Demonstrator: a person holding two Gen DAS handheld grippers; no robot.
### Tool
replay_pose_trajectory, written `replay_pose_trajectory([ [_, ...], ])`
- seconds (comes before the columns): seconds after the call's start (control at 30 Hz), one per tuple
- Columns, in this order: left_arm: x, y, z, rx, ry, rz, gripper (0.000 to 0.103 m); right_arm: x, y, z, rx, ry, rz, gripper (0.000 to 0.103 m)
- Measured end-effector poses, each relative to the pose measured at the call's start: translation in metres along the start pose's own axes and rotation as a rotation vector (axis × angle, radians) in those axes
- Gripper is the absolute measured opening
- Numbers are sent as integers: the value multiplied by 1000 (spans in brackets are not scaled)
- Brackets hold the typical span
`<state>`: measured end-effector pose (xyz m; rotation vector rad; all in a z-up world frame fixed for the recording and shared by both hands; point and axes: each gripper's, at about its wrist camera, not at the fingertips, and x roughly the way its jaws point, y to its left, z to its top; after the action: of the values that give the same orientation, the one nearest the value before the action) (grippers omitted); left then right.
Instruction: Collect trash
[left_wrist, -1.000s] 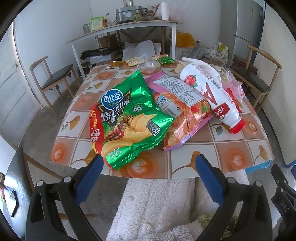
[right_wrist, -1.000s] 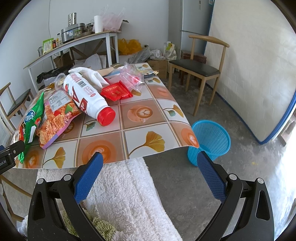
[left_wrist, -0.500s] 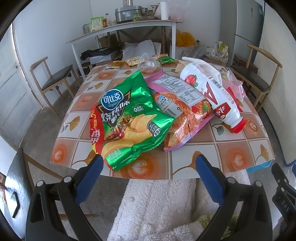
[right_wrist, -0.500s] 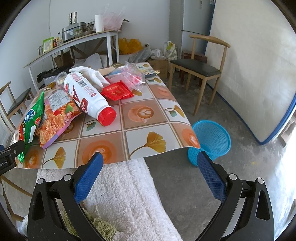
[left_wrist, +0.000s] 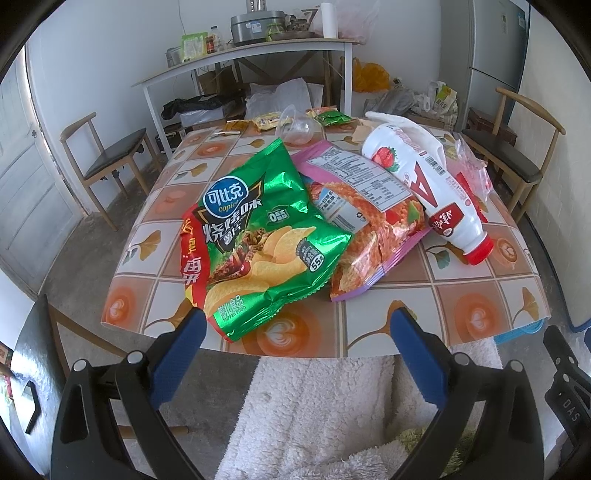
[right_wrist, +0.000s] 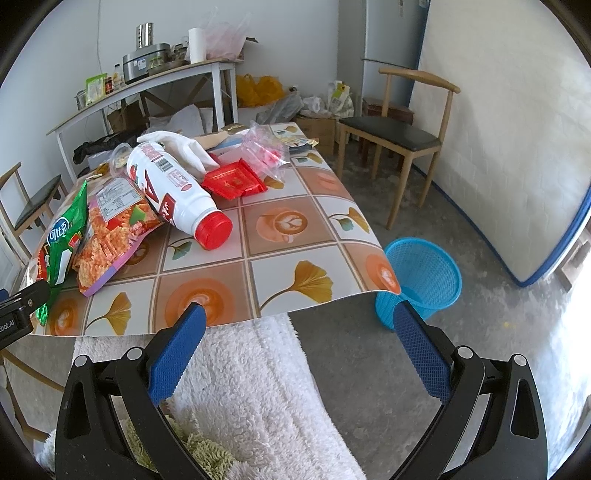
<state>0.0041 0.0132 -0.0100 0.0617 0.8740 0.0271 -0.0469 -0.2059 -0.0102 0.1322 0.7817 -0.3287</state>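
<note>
Nearest the cameras, the left gripper (left_wrist: 295, 332) and the right gripper (right_wrist: 297, 326) each hang just short of the near edge of a table (left_wrist: 476, 295), blue-padded fingers spread wide apart and holding nothing. Below them lies a white fluffy fabric (right_wrist: 251, 376).

On the table's patterned cloth, a green chip bag (left_wrist: 258, 243) lies closest to the near edge, toward the left corner. Tucked partly under its right side is an orange and pink snack bag (left_wrist: 369, 225). Leaning across that bag, a white bottle with a red cap (right_wrist: 177, 192) lies on its side, cap pointing toward the near edge. Behind the bottle sit a red wrapper (right_wrist: 232, 181) and a crumpled clear plastic bag (right_wrist: 266, 151), toward the right edge. Smaller wrappers scatter the far edge.

On the floor by the table's near right corner stands a blue mesh basket (right_wrist: 424, 277).
</note>
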Motion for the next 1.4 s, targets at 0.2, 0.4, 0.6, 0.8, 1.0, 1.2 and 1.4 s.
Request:
replay_pose_trajectory([
  [0.2, 0, 0, 0, 0, 1, -1, 97, 0, 0, 0, -1, -1, 0, 96],
  [0.4, 0, 1, 0, 2, 1, 1, 97, 1, 0, 0, 2, -1, -1, 96],
  [0.6, 0, 2, -1, 1, -1, -2, 97, 0, -1, 1, 0, -6, -3, 96],
  [0.8, -1, 14, 3, -2, -47, -35, 97, 1, 1, 9, -3, -30, -12, 96],
  [1.0, -3, 46, 12, -20, -163, -99, 97, 0, 9, 30, -3, -99, 1, 96],
  [1.2, 3, 77, 20, -45, -227, -151, 97, 8, 25, 55, -26, -141, 33, 96],
  [1.4, 2, 99, 54, -81, -299, -216, 97, 7, 38, 85, -54, -214, 80, 96],
])
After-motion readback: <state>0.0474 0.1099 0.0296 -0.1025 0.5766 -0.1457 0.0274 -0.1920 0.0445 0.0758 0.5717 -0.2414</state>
